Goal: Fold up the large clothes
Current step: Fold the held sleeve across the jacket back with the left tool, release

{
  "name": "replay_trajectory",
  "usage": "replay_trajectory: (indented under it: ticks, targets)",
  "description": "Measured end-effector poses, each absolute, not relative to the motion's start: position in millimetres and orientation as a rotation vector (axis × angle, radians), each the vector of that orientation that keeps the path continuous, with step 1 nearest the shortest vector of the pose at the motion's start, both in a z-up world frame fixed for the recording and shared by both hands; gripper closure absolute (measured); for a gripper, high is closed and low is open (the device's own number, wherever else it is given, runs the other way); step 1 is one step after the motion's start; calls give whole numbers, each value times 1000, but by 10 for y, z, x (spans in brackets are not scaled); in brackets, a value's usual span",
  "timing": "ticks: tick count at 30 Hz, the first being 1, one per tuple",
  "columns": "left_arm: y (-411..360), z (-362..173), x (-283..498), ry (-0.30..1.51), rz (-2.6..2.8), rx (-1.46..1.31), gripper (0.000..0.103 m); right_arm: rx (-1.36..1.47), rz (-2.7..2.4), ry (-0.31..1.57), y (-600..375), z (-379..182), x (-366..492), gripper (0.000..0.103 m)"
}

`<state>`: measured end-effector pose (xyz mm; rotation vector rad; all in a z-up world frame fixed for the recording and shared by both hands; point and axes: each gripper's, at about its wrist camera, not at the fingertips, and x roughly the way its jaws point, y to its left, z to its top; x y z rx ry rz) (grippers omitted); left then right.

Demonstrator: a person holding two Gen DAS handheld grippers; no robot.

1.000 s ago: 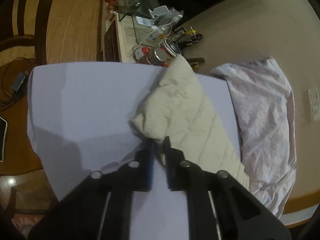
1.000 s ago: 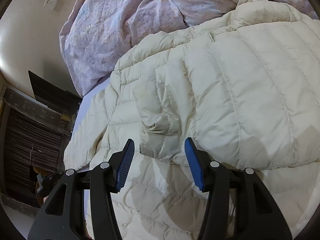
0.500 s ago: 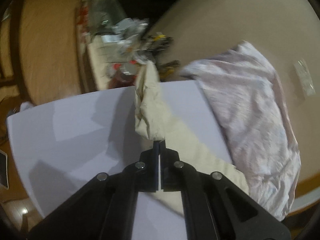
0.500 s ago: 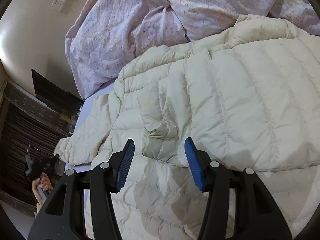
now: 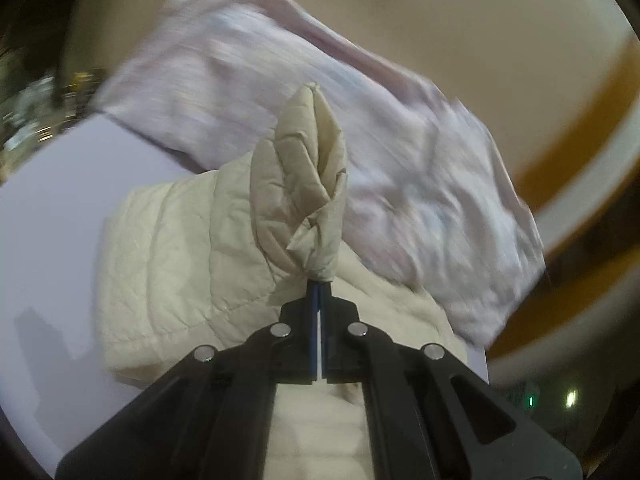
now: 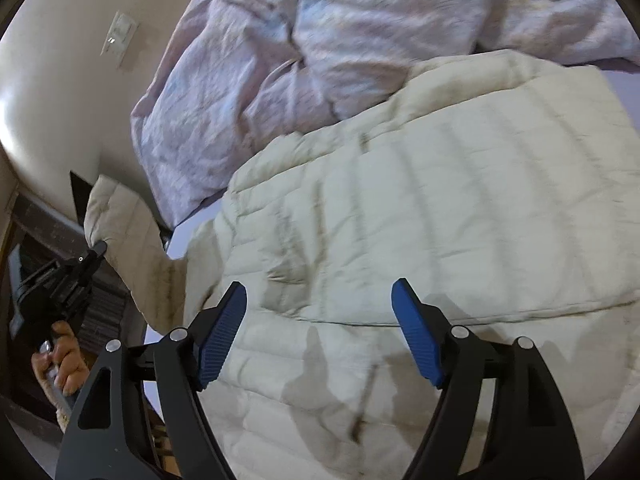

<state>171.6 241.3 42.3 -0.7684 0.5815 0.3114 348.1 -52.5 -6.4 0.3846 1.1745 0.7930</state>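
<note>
We see the cream quilted jacket spread across a pale lilac bed sheet, with its body lying flat and one sleeve lifted off the surface. The left gripper is pinched tight on the end of that sleeve, its blue pads pressed together with the cloth bunched at their tips, so the sleeve stands up in front of the lens and hides part of what lies behind it. In the right wrist view the same gripper shows at the far left edge, small and dark, held by a hand that the frame partly cuts off; the sleeve hangs from it toward the jacket's body. The right gripper hovers over the lower part of the jacket with its jaws spread wide, having just been opening, and nothing sits between the pads; we cannot tell whether its tips touch the fabric. A crumpled pink-and-white duvet lies just beyond the jacket, touching its far edge. Much of the left wrist view is smeared by motion: the duvet is streaked, and the clutter at the upper left is too blurred to name. A wall plate sits on the beige wall, its details unreadable. The jacket's lower hem runs out of frame on the right.
</note>
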Motion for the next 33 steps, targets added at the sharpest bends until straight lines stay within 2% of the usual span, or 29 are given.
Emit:
replay_trajectory:
  ticks: [12, 22, 24, 26, 27, 28, 29, 33]
  targets:
    - [1045, 5, 2650, 794, 63, -613, 102, 482, 653, 1129, -1306, -169, 3638, 27]
    - [431, -370, 3044, 931, -30, -565, 101, 506, 603, 1112, -1559, -228, 3704, 27]
    - [382, -417, 3066, 949, -39, -567, 96, 506, 592, 1105, -1610, -228, 3706, 27]
    - [354, -445, 3058, 959, -59, -583, 74, 508, 584, 1100, -1653, -221, 3710, 27]
    - [353, -437, 3056, 958, -64, -586, 68, 509, 582, 1099, -1670, -217, 3710, 27]
    - [357, -422, 3042, 952, -63, -585, 56, 509, 579, 1096, -1684, -209, 3710, 27]
    - [366, -402, 3018, 942, -59, -583, 49, 508, 579, 1094, -1686, -198, 3704, 27]
    - [510, -300, 2884, 945, -53, -570, 38, 484, 603, 1072, -1630, -114, 3656, 27]
